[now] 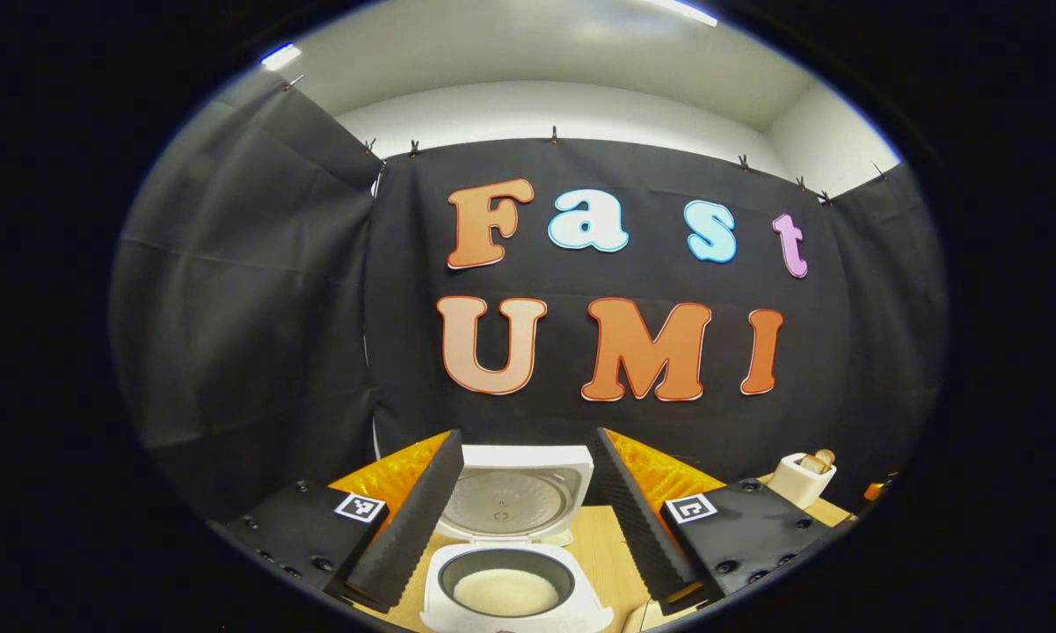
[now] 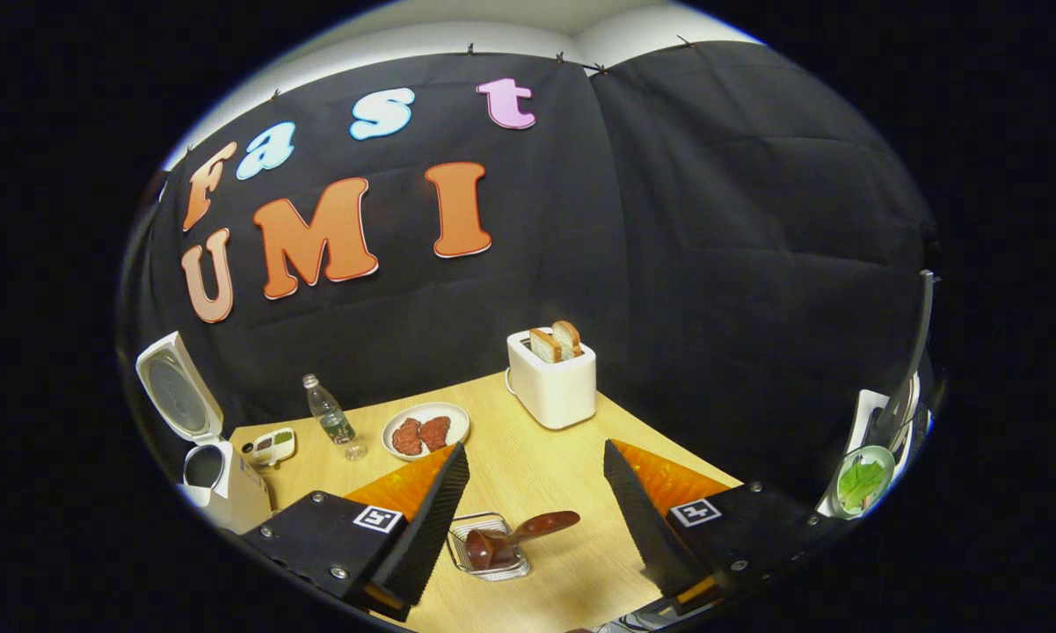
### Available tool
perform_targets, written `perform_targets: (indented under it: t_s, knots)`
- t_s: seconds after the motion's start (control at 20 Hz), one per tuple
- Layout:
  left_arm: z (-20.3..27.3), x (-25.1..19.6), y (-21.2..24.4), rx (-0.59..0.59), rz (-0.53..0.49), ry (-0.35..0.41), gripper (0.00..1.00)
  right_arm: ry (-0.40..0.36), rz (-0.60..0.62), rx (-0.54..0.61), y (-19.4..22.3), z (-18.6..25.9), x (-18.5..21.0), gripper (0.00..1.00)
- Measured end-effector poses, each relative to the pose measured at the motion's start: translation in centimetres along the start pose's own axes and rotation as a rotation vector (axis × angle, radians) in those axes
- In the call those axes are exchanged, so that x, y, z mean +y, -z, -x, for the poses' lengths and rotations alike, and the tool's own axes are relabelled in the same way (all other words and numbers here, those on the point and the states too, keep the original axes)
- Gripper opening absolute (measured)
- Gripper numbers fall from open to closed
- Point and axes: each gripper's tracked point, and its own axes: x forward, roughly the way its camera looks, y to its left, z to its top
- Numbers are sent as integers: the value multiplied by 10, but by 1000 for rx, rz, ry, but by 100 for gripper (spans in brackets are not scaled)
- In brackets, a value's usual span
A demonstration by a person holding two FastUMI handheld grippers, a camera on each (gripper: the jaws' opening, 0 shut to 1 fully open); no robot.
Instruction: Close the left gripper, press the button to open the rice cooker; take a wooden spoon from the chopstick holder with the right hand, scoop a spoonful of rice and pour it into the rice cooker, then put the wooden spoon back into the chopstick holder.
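Already open, the rice cooker (image 1: 510, 563) sits near and centred in the left gripper view, its lid (image 1: 514, 497) tipped up and back, the inner pot holding a pale layer of rice (image 1: 506, 591). The left hand-held gripper (image 1: 517, 519) is released, its two fingers spread wide to either side of the cooker and touching nothing. In the right gripper view the same cooker (image 2: 215, 475) stands at the far left edge of the wooden surface (image 2: 536, 457), lid raised.

The wooden spoon (image 2: 528, 530) lies tilted in the wire chopstick holder (image 2: 490, 547), its handle reaching up and to the right over the rim. The holder sits near, between the fingers of the right hand-held gripper (image 2: 536, 519), which is released too, both fingers well apart from spoon and holder.

Farther out on the surface stand a clear bottle (image 2: 330, 420), a white plate with two reddish slices (image 2: 425, 431) just right of it, and a small dish (image 2: 273, 445) to the bottle's left. A white toaster (image 2: 552, 378) with two slices of bread stands at the far side. A bowl of greens (image 2: 860, 482) sits at the right edge.
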Motion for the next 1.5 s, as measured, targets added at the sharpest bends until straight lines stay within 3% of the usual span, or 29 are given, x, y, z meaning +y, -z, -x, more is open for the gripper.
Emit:
perform_targets:
  t_s: [0.05,0.3,0.5,0.65,0.8,1.0,1.1,1.2,1.25,1.4,1.45,1.5]
  knots:
    - [-11,3,-4,-5,5,-7,100,-4,-1,-7,-3,3,2,95]
    - [-65,10,-22,-22,-41,-40,100,-17,21,-10,-3,17,10,95]
    - [-109,2,-15,26,3,-15,100,-14,28,5,6,21,9,95]
    - [-146,10,10,77,-51,-23,100,-12,25,8,8,22,8,95]
    - [-174,6,55,195,-15,7,100,-13,9,19,12,16,6,95]
    - [-203,25,88,271,-47,-54,100,-15,15,29,14,12,6,95]
    - [-209,31,109,332,-78,-68,100,-22,12,38,14,10,10,100]
    - [-200,31,130,385,-53,-60,100,-33,13,29,11,9,16,95]
    - [-206,30,121,333,-59,-51,100,-38,18,31,12,7,18,95]
    - [-189,29,123,342,-80,-33,100,-60,21,40,14,12,25,95]
    - [-174,25,126,346,-66,-23,100,-70,15,43,14,13,28,100]
    - [-163,23,128,350,-57,-10,100,-83,12,48,15,11,31,95]
